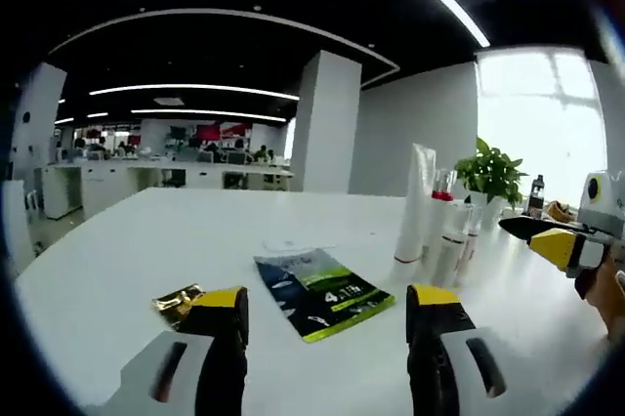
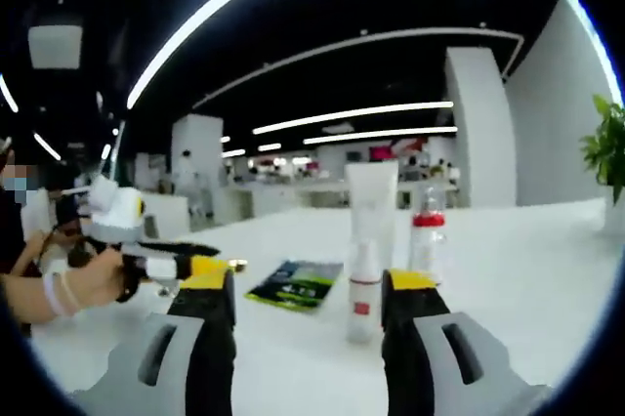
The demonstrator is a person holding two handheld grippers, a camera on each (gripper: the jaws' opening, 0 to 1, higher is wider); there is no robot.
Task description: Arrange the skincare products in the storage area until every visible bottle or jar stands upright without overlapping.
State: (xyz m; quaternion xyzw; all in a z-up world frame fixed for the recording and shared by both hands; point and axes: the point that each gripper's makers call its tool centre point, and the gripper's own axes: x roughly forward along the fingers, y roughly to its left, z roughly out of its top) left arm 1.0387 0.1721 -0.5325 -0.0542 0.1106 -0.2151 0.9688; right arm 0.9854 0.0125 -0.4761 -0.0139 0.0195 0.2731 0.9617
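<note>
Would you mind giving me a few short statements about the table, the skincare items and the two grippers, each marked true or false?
1. The tall white tube stands upright on the white table. True.
2. The dark green sachet stands on edge. False: it lies flat on the table.
3. The left gripper is clamped on a bottle. False: its jaws are apart and empty.
4. A small gold packet lies left of the green sachet in the left gripper view. True.
5. The right gripper is open, with a small white bottle standing beyond its jaws. True.
6. The bottle with the red collar lies on its side. False: it stands upright.
</note>
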